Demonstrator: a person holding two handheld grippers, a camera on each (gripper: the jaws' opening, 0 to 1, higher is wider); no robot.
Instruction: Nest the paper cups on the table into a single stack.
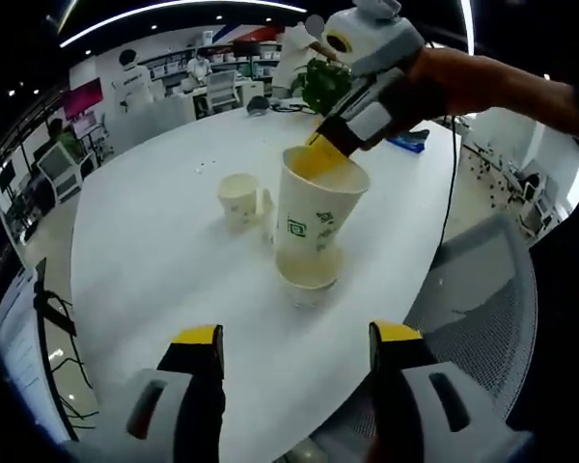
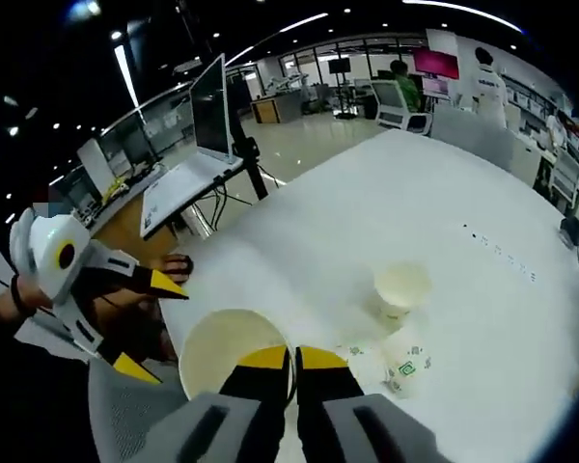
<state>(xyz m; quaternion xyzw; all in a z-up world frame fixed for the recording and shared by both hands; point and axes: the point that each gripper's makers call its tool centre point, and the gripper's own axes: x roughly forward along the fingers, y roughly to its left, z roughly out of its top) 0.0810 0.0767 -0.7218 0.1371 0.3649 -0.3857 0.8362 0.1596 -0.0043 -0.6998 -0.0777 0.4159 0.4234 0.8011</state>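
Note:
A tall paper cup (image 1: 314, 222) with green print stands slightly tilted on the white table (image 1: 154, 260). My right gripper (image 1: 328, 140) comes in from the upper right and is shut on its rim. A paler ring shows around the cup's base; I cannot tell what it is. A small cup (image 1: 238, 198) stands upright just left of it. My left gripper (image 1: 297, 338) is open, short of the cups. In the right gripper view my right gripper (image 2: 291, 359) pinches the held cup's (image 2: 227, 352) rim. An upright cup (image 2: 400, 287) and a cup on its side (image 2: 398, 367) lie beyond. My left gripper (image 2: 150, 326) shows open at the left.
A grey mesh chair (image 1: 482, 289) stands at the table's right edge. A laptop (image 2: 193, 164) sits on a side desk beyond the table. A blue item (image 1: 405, 143) and a plant (image 1: 323, 82) are at the table's far end. Office desks and people fill the background.

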